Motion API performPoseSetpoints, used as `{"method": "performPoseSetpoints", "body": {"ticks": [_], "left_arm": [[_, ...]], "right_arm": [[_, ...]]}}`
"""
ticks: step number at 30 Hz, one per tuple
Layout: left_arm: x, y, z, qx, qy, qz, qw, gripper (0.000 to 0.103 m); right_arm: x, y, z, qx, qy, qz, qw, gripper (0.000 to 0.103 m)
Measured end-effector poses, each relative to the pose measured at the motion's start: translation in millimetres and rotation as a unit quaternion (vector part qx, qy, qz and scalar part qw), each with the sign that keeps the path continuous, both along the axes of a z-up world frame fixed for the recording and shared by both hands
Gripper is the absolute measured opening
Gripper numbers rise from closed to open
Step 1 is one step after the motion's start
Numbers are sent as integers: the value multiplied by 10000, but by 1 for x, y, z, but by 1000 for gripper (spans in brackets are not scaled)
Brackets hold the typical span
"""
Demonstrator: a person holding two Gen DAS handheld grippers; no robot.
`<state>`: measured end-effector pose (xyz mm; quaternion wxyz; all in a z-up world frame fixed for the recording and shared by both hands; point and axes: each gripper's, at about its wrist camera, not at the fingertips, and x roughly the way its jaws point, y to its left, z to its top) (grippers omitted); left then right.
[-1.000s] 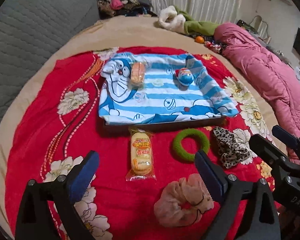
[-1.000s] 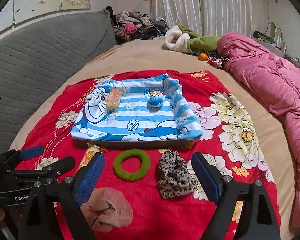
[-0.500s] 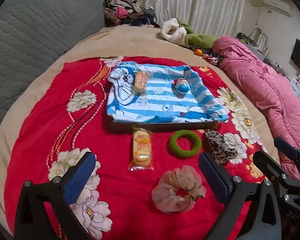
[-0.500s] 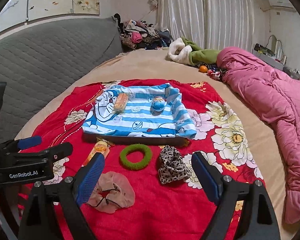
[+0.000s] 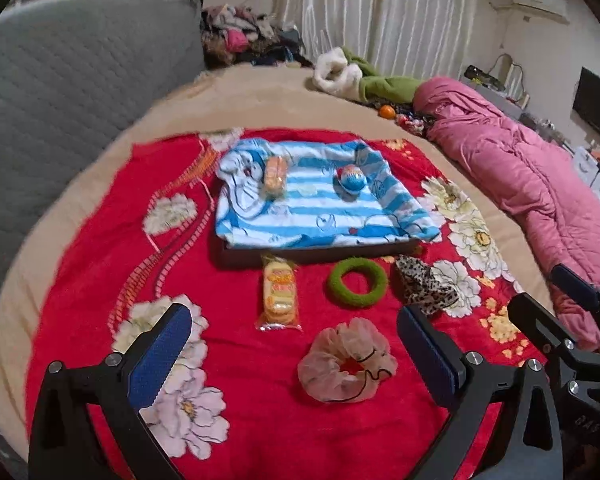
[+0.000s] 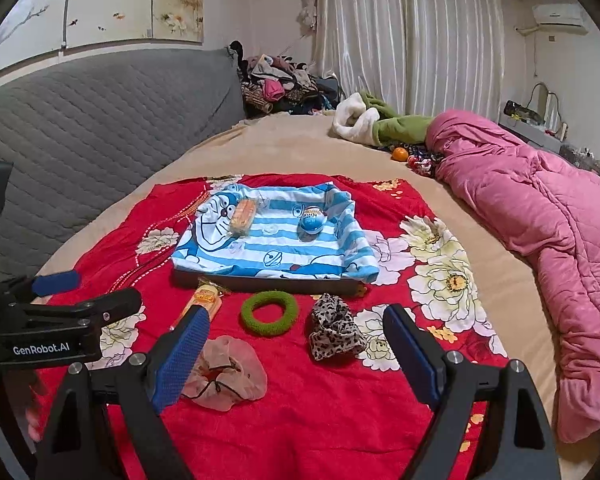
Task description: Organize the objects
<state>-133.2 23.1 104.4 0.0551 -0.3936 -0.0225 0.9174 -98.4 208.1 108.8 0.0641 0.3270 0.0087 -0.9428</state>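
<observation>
step: pick next item | both grippers, left gripper (image 5: 294,350) and right gripper (image 6: 296,350): fingers spread, empty | advice: lower over pink scrunchie (image 5: 346,362), pinch its bunched edge, carry to tray (image 5: 320,249)

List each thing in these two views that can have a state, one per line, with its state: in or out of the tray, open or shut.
Left tongs: open, empty.
Right tongs: open, empty.
Cloth-lined tray: holds two items.
Snack pack: in tray.
Blue ball: in tray.
Second snack pack: outside tray, on blanket.
Green ring: outside tray.
Leopard scrunchie: outside tray.
Pink scrunchie: outside tray.
</observation>
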Motion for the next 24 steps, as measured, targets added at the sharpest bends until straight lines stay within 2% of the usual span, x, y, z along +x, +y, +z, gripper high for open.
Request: {"method": "performPoseSetpoints", "body": {"ticks": [4, 11, 16, 24], "left_arm": [[11, -2, 14, 89, 164, 71, 9998, 102], [29, 5, 30, -107, 397, 82, 9991, 102], [40, 12, 29, -307, 394, 109, 9987, 102], [51, 22, 16, -262, 414, 57, 9988, 102]], "right_arm": [[9, 5, 7, -68, 67, 53, 9999, 88], [27, 15, 22, -98, 263, -15, 9996, 91], [37, 17, 23, -88, 299, 0, 9995, 92], [48, 23, 12, -16, 221, -3, 9998, 95]]}}
